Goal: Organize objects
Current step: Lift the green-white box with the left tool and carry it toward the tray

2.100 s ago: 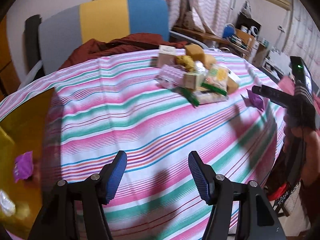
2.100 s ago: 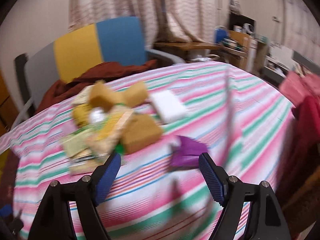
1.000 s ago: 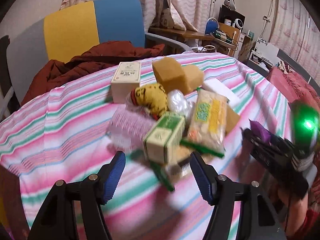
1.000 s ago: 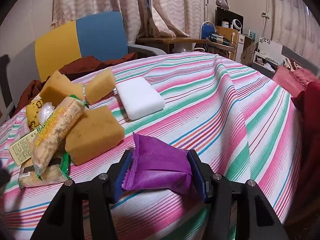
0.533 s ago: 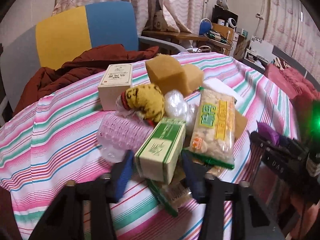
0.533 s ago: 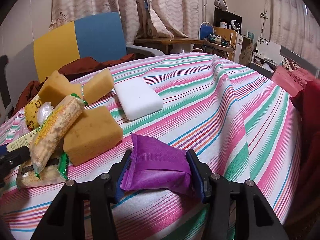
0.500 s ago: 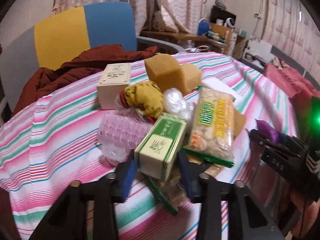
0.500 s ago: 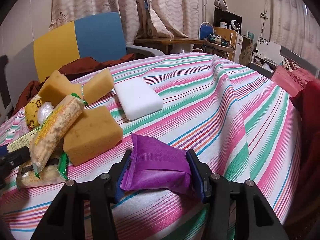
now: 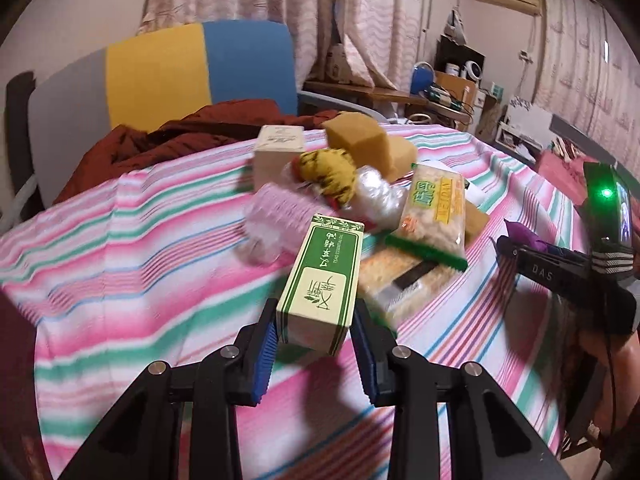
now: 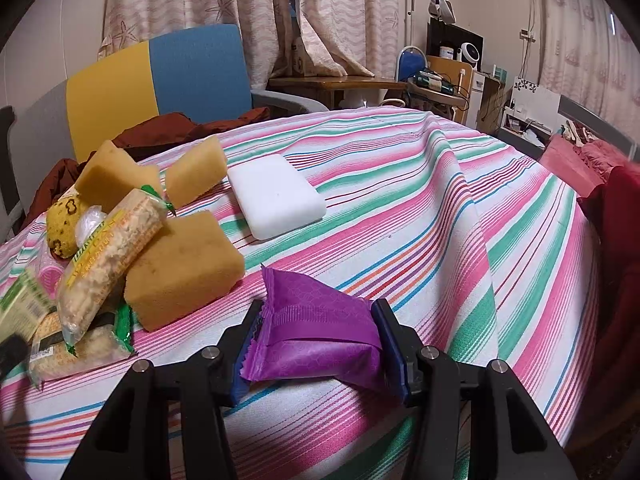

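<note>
So far, little is looking sorted: most things are still lying heaped on the striped cloth (image 10: 400, 200), so nearly all the organizing is remaining. The left gripper (image 9: 316, 344), whose jaws have just been closing, is clamping the near end of the box (image 9: 324, 284), green and cream with printed characters, lifted clear of the pile (image 9: 360, 184). The right gripper (image 10: 316, 344) is pinching the pouch (image 10: 316, 340), purple and crinkled, just above the cloth beside a sponge (image 10: 180, 268).
</note>
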`<act>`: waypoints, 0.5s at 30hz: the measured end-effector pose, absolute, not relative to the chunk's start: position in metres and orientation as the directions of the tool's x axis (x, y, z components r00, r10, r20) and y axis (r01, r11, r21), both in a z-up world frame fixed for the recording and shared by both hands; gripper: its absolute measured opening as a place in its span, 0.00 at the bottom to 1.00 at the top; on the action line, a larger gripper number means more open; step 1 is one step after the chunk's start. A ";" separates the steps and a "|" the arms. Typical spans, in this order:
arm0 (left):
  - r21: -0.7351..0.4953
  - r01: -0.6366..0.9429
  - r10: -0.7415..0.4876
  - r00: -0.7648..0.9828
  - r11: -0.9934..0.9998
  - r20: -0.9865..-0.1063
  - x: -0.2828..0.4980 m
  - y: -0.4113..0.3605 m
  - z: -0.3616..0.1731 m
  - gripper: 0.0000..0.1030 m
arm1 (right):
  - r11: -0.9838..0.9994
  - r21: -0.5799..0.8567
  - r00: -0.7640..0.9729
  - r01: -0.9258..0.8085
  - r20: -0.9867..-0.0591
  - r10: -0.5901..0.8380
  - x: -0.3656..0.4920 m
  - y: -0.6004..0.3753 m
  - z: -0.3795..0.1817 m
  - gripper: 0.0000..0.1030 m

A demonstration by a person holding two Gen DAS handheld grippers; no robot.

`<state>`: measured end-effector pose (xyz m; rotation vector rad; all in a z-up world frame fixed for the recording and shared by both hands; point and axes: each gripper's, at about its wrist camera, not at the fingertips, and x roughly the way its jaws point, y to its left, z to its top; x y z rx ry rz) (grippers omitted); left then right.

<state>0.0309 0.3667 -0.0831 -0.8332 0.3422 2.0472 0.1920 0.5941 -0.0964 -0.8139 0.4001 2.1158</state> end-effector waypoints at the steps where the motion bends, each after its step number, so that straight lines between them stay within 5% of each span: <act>1: -0.070 -0.808 0.625 -0.393 -0.584 -0.674 0.031 0.365 -0.084 0.33 | -0.617 0.003 -0.460 -0.787 -0.671 0.582 0.192 0.594 -0.096 0.52; 15: -0.133 -0.754 0.610 -0.400 -0.643 -0.684 0.046 0.312 -0.097 0.32 | -0.641 0.012 -0.491 -0.768 -0.654 0.576 0.194 0.588 -0.094 0.43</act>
